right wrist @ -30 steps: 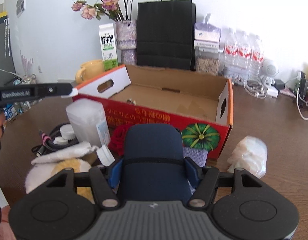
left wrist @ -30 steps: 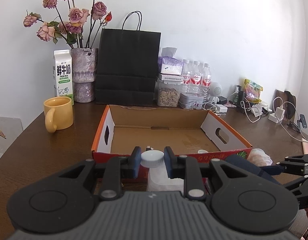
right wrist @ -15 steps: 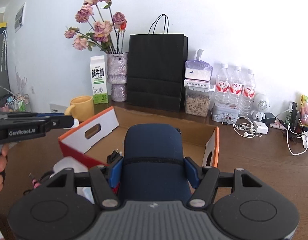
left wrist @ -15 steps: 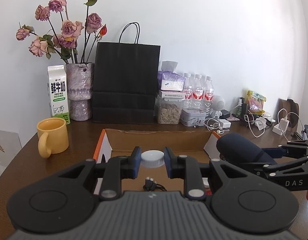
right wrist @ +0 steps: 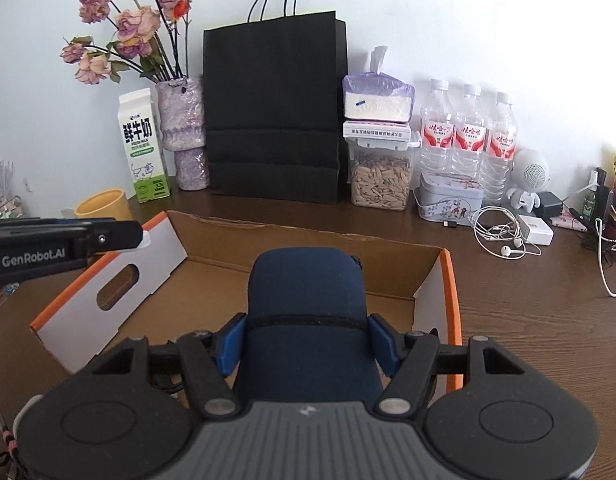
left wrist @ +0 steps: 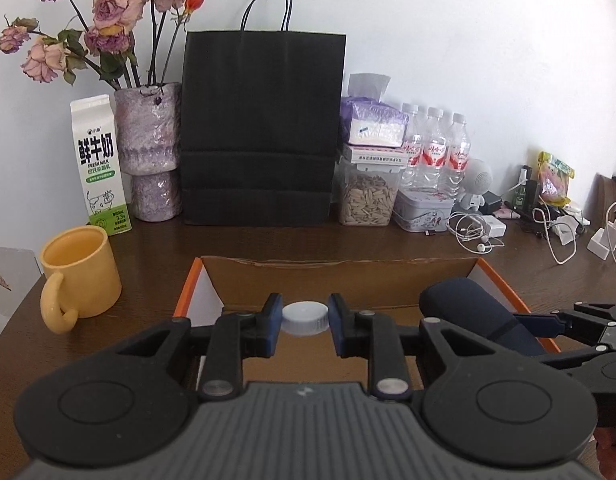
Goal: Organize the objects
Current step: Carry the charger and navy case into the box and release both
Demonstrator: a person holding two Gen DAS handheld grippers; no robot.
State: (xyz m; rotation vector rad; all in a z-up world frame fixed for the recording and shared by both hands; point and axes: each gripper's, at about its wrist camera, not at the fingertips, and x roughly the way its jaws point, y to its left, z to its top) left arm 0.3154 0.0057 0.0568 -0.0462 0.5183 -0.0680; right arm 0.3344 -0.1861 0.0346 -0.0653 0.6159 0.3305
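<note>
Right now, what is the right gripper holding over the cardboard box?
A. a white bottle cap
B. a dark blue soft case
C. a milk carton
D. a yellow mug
B: the right gripper has its blue fingers pressed on the sides of the dark blue soft case, above the cardboard box.

The left gripper [left wrist: 305, 322] is closed on the white cap [left wrist: 305, 317] of a container, its blue pads pressing the cap from both sides above the open cardboard box [left wrist: 340, 280]. At the right edge, the right gripper [left wrist: 556, 322] holds a dark blue pouch [left wrist: 472, 312] over the box's right side. On the brown table [left wrist: 156, 248], a yellow mug [left wrist: 78, 272] stands left of the box. Along the white wall stand a milk carton [left wrist: 100, 164], a purple vase [left wrist: 150, 148] of dried roses, a black paper bag [left wrist: 260, 128], a clear jar of seeds [left wrist: 368, 196] with a tissue pack [left wrist: 372, 124] stacked above it, three water bottles [left wrist: 436, 152] and a grey tin [left wrist: 422, 210]. White earphones [left wrist: 474, 232] and chargers lie to the right.
</note>
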